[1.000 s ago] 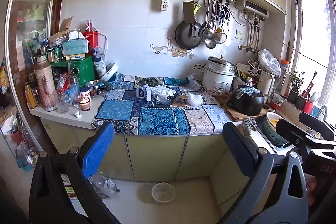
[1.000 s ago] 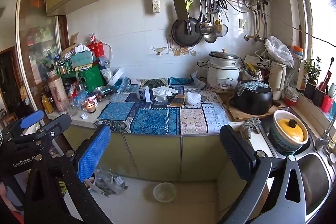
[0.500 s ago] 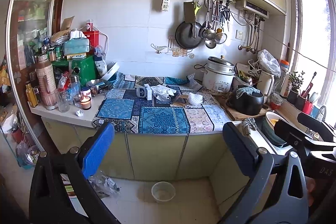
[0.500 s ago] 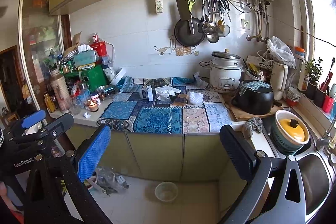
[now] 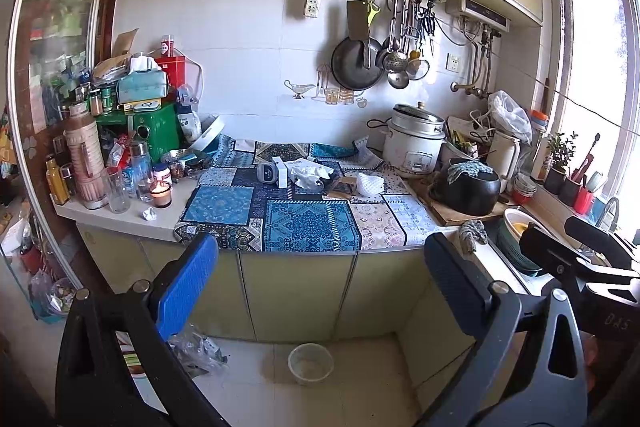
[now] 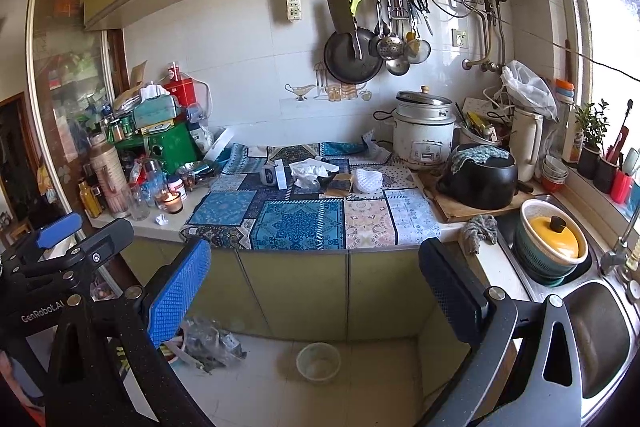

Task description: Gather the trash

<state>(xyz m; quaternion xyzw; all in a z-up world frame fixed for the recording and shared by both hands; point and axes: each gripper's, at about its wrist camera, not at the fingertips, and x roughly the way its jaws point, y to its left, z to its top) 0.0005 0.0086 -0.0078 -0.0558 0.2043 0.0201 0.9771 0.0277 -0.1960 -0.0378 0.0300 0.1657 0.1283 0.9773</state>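
Crumpled white tissue [image 5: 310,173] [image 6: 310,173] and a white foam net [image 5: 368,183] [image 6: 368,179] lie on the blue patterned cloth [image 5: 308,223] on the counter. A small paper ball [image 5: 149,214] [image 6: 162,219] sits by the lit candle. Down on the floor are a clear plastic tub [image 5: 311,363] [image 6: 319,361] and a crumpled plastic bag [image 5: 196,347] [image 6: 212,343]. My left gripper [image 5: 320,287] and right gripper [image 6: 316,291] hang open and empty in front of the cabinet doors, well short of the counter.
Bottles, jars and a green box [image 5: 154,131] crowd the counter's left end. A rice cooker [image 5: 414,143], a black pot [image 5: 468,187] on a board and a rag [image 6: 478,229] fill the right. The sink [image 6: 596,323] with a lidded bowl is at far right.
Both views have drifted only slightly. The jaws of both grippers stay open and nothing on the counter or floor has moved.
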